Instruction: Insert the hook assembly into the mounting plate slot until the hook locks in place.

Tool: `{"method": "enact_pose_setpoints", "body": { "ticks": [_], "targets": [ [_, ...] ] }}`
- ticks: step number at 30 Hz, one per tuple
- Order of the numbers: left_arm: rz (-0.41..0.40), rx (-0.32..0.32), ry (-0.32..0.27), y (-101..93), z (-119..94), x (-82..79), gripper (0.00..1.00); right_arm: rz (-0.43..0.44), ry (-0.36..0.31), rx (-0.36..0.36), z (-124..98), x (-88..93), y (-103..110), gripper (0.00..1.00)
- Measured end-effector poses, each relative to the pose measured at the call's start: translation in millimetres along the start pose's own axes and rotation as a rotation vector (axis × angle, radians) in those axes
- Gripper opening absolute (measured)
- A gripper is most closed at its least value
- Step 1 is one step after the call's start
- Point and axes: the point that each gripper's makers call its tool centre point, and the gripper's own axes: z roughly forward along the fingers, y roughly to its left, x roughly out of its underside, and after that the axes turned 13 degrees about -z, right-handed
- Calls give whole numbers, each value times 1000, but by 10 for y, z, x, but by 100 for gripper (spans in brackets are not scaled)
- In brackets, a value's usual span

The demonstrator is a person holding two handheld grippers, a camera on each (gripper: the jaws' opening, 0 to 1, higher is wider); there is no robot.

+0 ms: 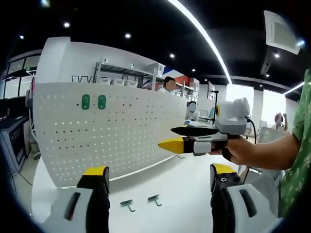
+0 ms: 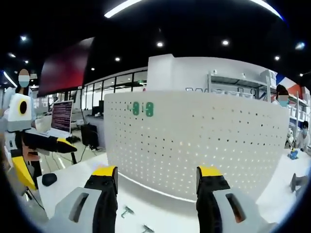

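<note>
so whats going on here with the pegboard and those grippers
A person holds a gripper in each hand in front of an upright white pegboard. Both the left gripper and the right gripper are open and empty. Two small hooks lie untouched on the white table, and two green pieces sit near the pegboard's top.
</note>
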Motion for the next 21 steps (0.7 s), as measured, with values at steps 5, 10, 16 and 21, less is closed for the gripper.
{"method": "enact_pose_setpoints", "body": {
  "ticks": [5, 10, 16, 21],
  "targets": [
    [-9, -18, 1, -26, 7, 67, 88, -7, 4, -19, -111, 89, -1, 66],
    [-19, -42, 0, -18, 4, 119, 88, -8, 14, -41, -204, 206, 5, 66],
    [-25, -68, -5, 6, 19, 190, 88, -23, 28, -75, -319, 357, 71, 66],
    [-38, -81, -2, 40, 32, 235, 87, -28, 47, -82, -340, 488, 60, 65]
  ]
}}
